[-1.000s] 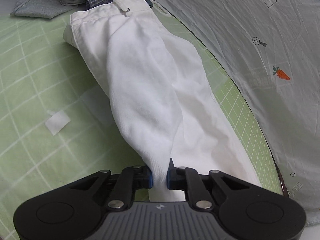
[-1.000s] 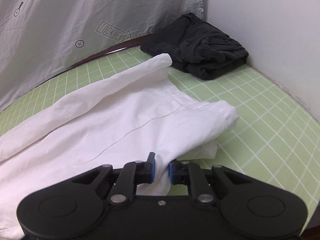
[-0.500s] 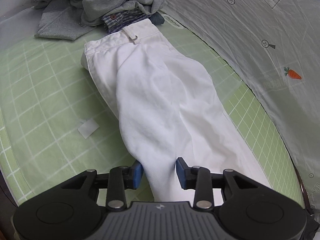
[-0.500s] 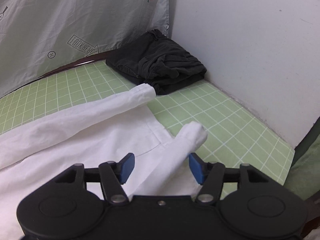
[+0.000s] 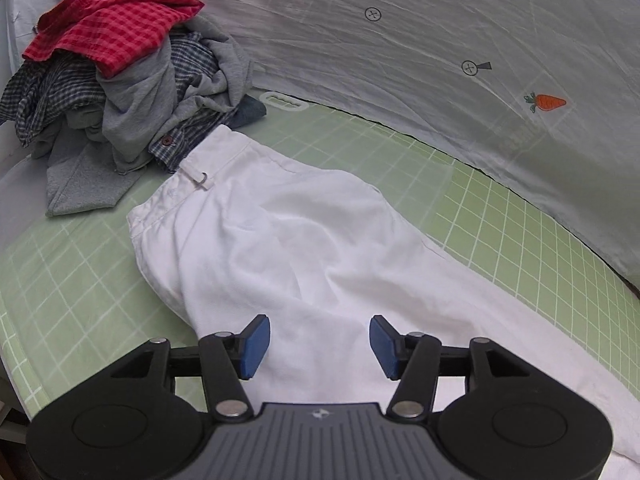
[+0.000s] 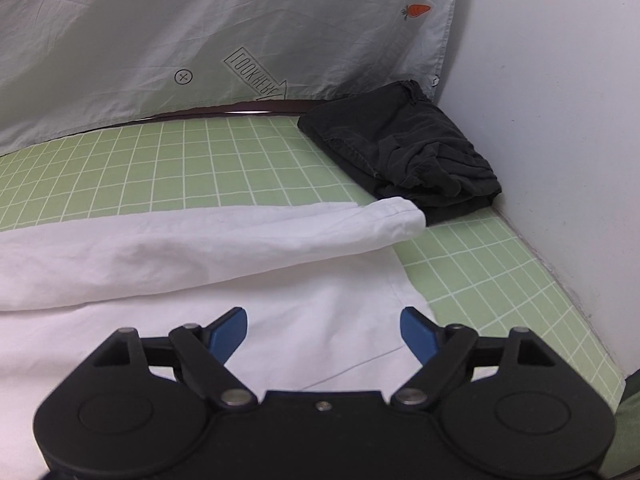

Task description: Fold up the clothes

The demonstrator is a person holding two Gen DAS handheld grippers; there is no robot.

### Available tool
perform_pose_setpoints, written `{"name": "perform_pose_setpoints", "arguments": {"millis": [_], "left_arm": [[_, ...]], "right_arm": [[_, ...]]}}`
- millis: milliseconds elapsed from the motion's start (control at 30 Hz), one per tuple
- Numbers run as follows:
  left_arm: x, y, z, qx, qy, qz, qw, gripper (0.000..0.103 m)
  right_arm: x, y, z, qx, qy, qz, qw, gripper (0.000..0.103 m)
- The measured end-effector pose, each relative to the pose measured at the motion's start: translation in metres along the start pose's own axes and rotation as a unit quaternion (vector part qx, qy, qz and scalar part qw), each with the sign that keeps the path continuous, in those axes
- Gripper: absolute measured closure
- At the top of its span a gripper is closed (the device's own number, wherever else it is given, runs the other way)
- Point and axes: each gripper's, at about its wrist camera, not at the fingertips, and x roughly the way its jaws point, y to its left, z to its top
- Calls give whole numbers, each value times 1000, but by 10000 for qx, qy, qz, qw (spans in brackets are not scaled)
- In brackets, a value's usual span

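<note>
White trousers (image 5: 296, 248) lie flat on the green grid mat (image 5: 68, 280), waistband toward the clothes pile. My left gripper (image 5: 318, 346) is open and empty, just above the trousers' thigh part. In the right wrist view the trouser legs (image 6: 200, 248) stretch to the right, the far leg's hem ending beside a folded black garment (image 6: 404, 156). My right gripper (image 6: 323, 336) is open and empty over the near leg's end.
A pile of unfolded clothes (image 5: 132, 92), with a red checked shirt (image 5: 112, 24) on top, lies at the mat's far left corner. A grey printed sheet (image 5: 440, 60) hangs along the back. A white wall (image 6: 560, 120) bounds the mat on the right.
Both grippers were shut on the white trousers, then opened and let them go. Both have pulled back and up. The trousers now lie flat on the mat.
</note>
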Motion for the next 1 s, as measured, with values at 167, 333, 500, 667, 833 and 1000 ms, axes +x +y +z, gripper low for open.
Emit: {"name": "perform_pose_setpoints", "arguments": {"millis": [167, 333, 500, 667, 833, 1000], "left_arm": [[32, -49, -11, 873, 529, -537, 9933, 37], [72, -104, -32, 1872, 1250, -1012, 9691, 36], [95, -146, -33, 2286, 1185, -1146, 9595, 27], [117, -186, -25, 2560, 882, -1197, 9552, 25], [119, -199, -17, 2270, 711, -1148, 9645, 24], [106, -194, -23, 2115, 635, -1158, 9684, 24]], "right_arm": [[16, 32, -3, -458, 242, 393, 9979, 19], [29, 61, 4, -990, 305, 816, 9913, 19], [58, 80, 34, -1192, 233, 1127, 9862, 18], [104, 93, 77, -798, 175, 1295, 9882, 14], [121, 95, 99, -279, 131, 1297, 9911, 13], [98, 81, 75, -316, 159, 1090, 9934, 12]]}}
